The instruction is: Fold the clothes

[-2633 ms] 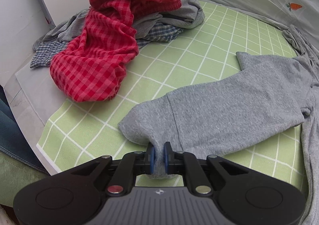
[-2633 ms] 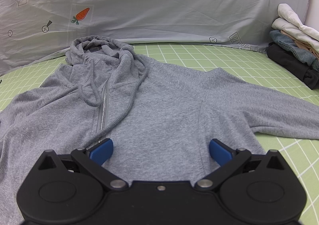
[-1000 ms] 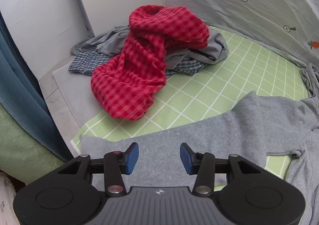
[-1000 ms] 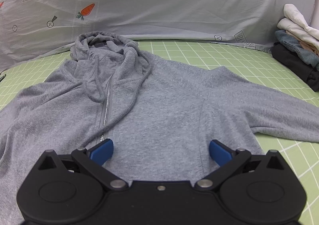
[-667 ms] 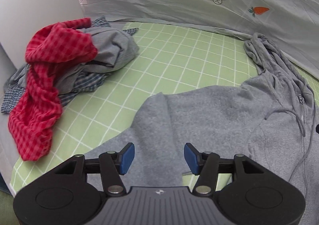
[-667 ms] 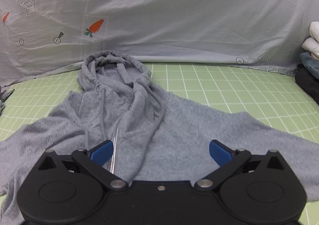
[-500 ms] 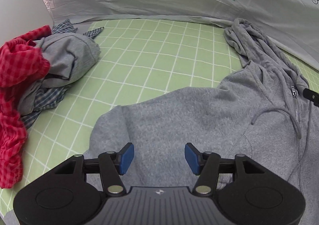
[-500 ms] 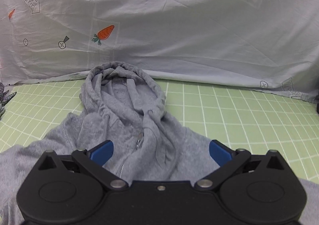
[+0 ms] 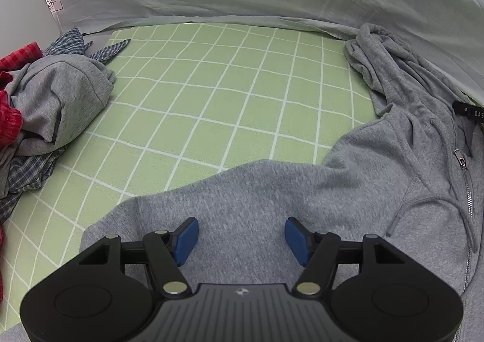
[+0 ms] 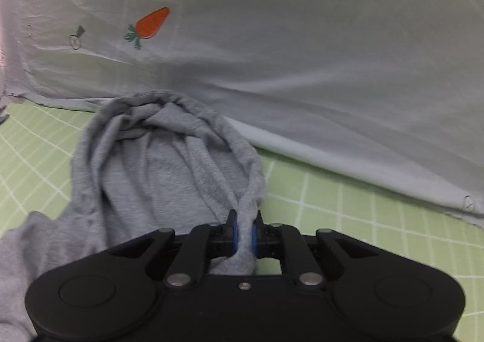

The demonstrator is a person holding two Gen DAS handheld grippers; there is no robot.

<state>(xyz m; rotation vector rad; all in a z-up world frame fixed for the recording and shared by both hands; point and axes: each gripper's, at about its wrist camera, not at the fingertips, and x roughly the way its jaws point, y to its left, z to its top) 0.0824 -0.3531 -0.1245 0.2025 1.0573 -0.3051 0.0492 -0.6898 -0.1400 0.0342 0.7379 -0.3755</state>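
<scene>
A grey hoodie (image 9: 302, 190) is lying spread on the green checked mat (image 9: 230, 100), its hood (image 10: 169, 154) bunched at the far edge against the pale sheet with carrot prints (image 10: 272, 54). The right gripper (image 10: 244, 236) is pinching the near right rim of the hood, its blue pads pressed together on a fold of grey cloth. The left gripper (image 9: 240, 240) is hovering over the hoodie's left sleeve and shoulder, its jaws opening, with the fabric lying flat beneath them and neither pad gripping it. The zipper (image 9: 462, 172) is running down at the right of the left wrist view. At the far left a heap of other clothes (image 9: 51, 100), grey, red checked and blue plaid, is sitting on the mat's edge.
</scene>
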